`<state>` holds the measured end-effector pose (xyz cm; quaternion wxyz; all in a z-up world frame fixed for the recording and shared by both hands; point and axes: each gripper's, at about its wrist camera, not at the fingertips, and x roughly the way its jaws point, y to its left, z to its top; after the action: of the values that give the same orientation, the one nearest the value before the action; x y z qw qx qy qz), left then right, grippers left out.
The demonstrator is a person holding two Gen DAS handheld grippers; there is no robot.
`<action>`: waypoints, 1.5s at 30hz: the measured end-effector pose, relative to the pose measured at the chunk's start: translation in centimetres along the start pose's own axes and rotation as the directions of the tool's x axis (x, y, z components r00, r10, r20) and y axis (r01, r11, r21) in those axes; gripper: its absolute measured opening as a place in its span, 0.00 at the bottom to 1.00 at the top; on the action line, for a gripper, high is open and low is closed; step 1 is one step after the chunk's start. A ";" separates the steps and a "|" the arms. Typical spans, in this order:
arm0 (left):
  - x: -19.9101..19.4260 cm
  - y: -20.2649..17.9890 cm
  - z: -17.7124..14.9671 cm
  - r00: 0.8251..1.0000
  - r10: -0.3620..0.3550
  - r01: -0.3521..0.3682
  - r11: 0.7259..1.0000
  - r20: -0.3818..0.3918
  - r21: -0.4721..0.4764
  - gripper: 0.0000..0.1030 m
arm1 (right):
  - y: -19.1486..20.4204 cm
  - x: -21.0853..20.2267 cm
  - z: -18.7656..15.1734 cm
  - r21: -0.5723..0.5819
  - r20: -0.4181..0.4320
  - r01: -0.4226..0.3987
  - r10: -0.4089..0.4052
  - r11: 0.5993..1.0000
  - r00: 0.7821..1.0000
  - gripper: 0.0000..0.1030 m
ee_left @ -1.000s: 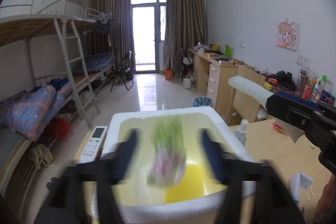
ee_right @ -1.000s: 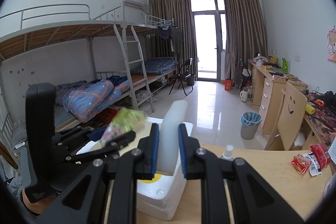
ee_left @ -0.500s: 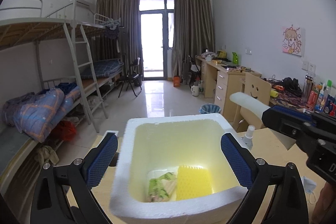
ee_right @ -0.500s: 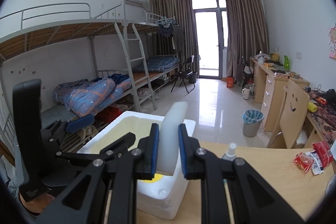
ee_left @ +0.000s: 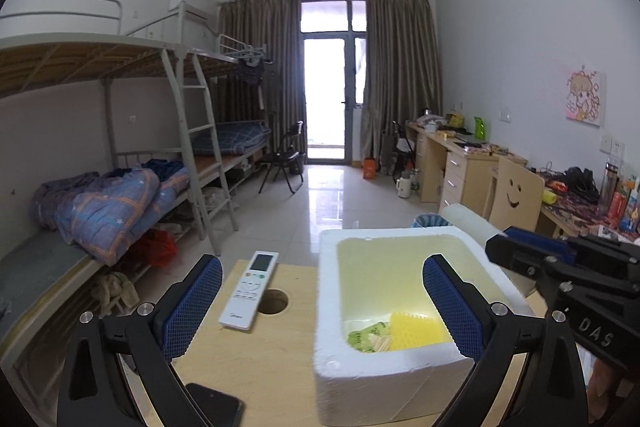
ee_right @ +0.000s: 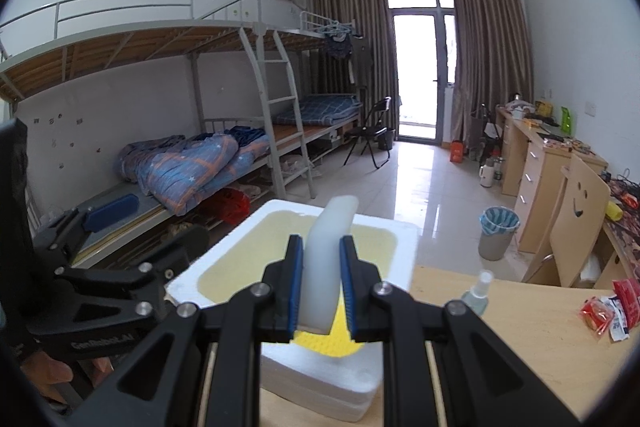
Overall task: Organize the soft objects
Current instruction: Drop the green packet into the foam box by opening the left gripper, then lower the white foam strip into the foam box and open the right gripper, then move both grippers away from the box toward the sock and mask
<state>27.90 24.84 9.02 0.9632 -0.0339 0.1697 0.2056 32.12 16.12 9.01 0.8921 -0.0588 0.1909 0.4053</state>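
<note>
A white foam box [ee_left: 394,379] stands on the wooden table; it also shows in the right wrist view [ee_right: 320,371]. Inside lie a green packet [ee_left: 366,337] and a yellow bumpy sponge [ee_left: 416,329]. My left gripper [ee_left: 320,303] is open and empty, to the left of and above the box. My right gripper [ee_right: 320,287] is shut on a white foam strip [ee_right: 330,251], held upright over the box's near side. The strip's end also shows in the left wrist view [ee_left: 468,223].
A white remote [ee_left: 250,289] lies beside a round hole [ee_left: 274,301] in the table. A black phone [ee_left: 216,407] lies at the front left. A small spray bottle [ee_right: 476,293] and red snack packets [ee_right: 608,311] sit to the right. Bunk beds stand left.
My left gripper opened and dropped the green packet into the box, then swung left, bringing the remote into view. My right gripper kept its hold on the foam strip over the box.
</note>
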 end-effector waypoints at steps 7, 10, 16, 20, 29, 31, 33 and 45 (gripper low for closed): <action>-0.6 1.6 0.0 0.999 0.040 -0.040 0.999 -0.001 -0.008 0.98 | 0.7 0.7 0.0 -0.005 -0.011 -0.021 0.021 1.000 1.000 0.21; -0.6 1.9 -0.1 0.999 0.040 -0.040 0.999 -0.005 -0.012 0.98 | 1.0 0.9 0.1 -0.015 -0.014 -0.017 0.017 1.000 1.000 0.21; -0.7 2.1 -0.3 0.999 0.044 -0.044 0.999 0.005 -0.015 0.98 | 0.4 1.4 -0.1 -0.006 -0.020 -0.006 0.006 1.000 1.000 0.21; -0.7 2.3 -0.3 0.999 0.045 -0.045 0.999 0.006 -0.017 0.98 | 0.1 1.7 -0.3 0.003 -0.032 -0.006 0.006 1.000 0.999 0.21; -0.7 1.8 -0.5 0.999 0.041 -0.041 0.999 0.011 -0.012 0.98 | 0.2 2.0 0.2 0.020 -0.027 0.016 -0.016 1.000 1.000 0.31; -0.8 1.8 -0.5 0.999 0.042 -0.041 0.999 0.008 -0.015 0.98 | 0.1 2.1 0.1 0.032 -0.033 0.010 -0.009 0.999 0.999 0.55; -0.9 1.8 -0.6 0.999 0.044 -0.044 0.999 0.009 -0.022 0.98 | 0.1 1.9 0.1 0.034 -0.024 0.009 -0.008 0.999 1.000 0.67; -1.4 1.7 -0.3 0.999 0.037 -0.037 0.999 0.005 -0.015 0.98 | -0.1 1.3 0.5 0.037 -0.022 0.017 -0.016 0.999 1.000 0.73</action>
<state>25.90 25.79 9.22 0.9595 -0.0374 0.1661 0.2245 33.08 17.10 8.94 0.8943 -0.0480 0.2075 0.3936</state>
